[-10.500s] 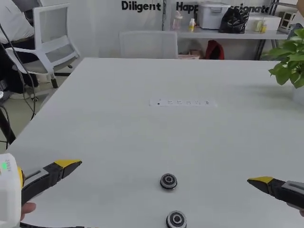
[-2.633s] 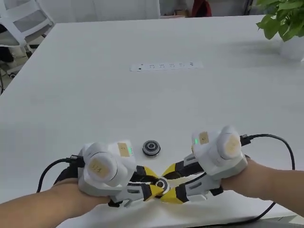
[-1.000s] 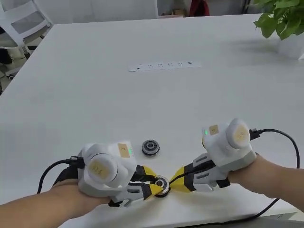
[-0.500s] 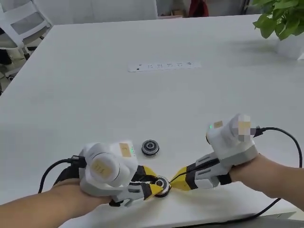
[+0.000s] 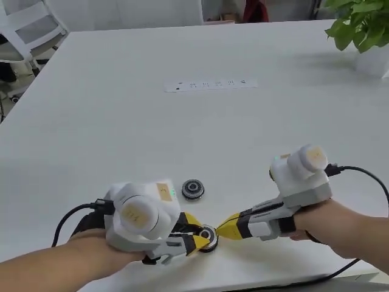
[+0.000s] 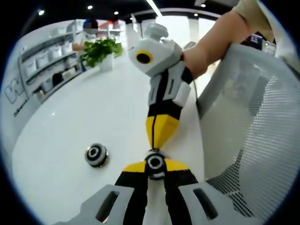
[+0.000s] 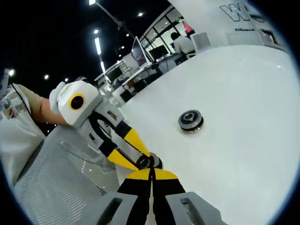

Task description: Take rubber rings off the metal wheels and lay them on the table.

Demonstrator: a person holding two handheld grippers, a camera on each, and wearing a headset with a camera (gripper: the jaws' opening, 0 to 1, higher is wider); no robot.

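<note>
Grippers met at a small black-ringed metal wheel (image 5: 208, 236) near the front edge of a white table (image 5: 121, 121).
The left gripper (image 5: 196, 234), held low in one hand, clenched the wheel between its yellow-tipped jaws. The right gripper (image 5: 222, 230) reached in from the opposite side, jaws pressed together, tips touching the wheel's rim. A second black-ringed wheel (image 5: 192, 188) lay flat just beyond.
</note>
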